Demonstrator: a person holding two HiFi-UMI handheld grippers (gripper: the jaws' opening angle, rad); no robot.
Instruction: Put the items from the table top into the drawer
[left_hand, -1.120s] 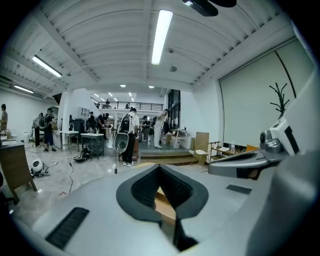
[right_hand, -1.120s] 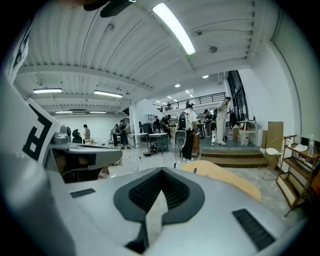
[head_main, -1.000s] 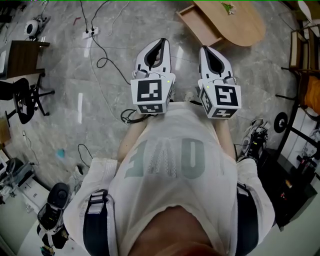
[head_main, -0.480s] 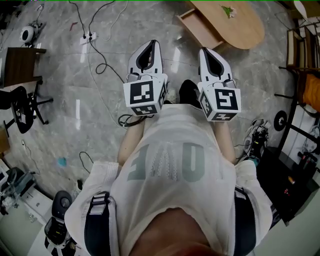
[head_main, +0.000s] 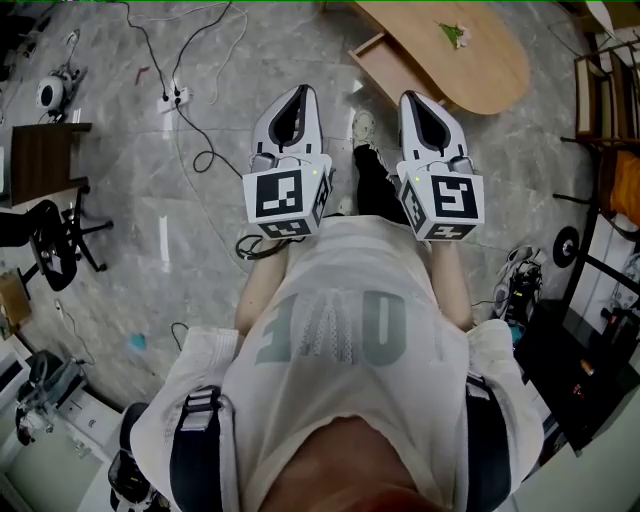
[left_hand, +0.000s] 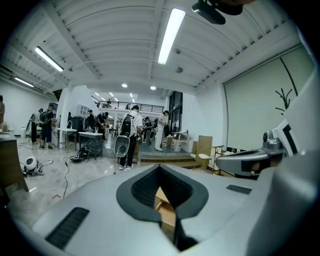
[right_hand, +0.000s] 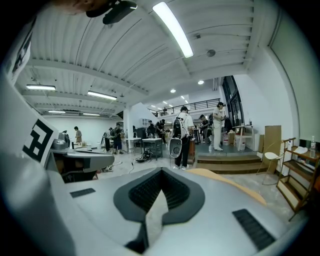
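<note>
A light wooden table (head_main: 490, 62) with a rounded top stands at the upper right of the head view. Its drawer (head_main: 392, 62) is pulled out on the near left side. A small green item (head_main: 455, 34) lies on the tabletop. My left gripper (head_main: 300, 93) and right gripper (head_main: 413, 98) are held side by side at chest height, pointing toward the table and well short of it. Both are shut with nothing in them. In the left gripper view the left gripper (left_hand: 160, 166) shows wood through the hollow behind its tips. The right gripper (right_hand: 161, 170) has the table edge (right_hand: 235, 186) curving past it.
Cables and a power strip (head_main: 178, 97) lie on the marble floor at the upper left. An office chair (head_main: 52, 238) and a dark desk (head_main: 38, 150) stand at the left, shelving (head_main: 610, 95) and black equipment (head_main: 570, 370) at the right. My shoe (head_main: 363, 126) is stepping forward. Several people stand far off.
I have walked toward the table with both grippers held ahead; the table and drawer have come further into view, and a foot has stepped out between the grippers. Both jaws stay shut.
</note>
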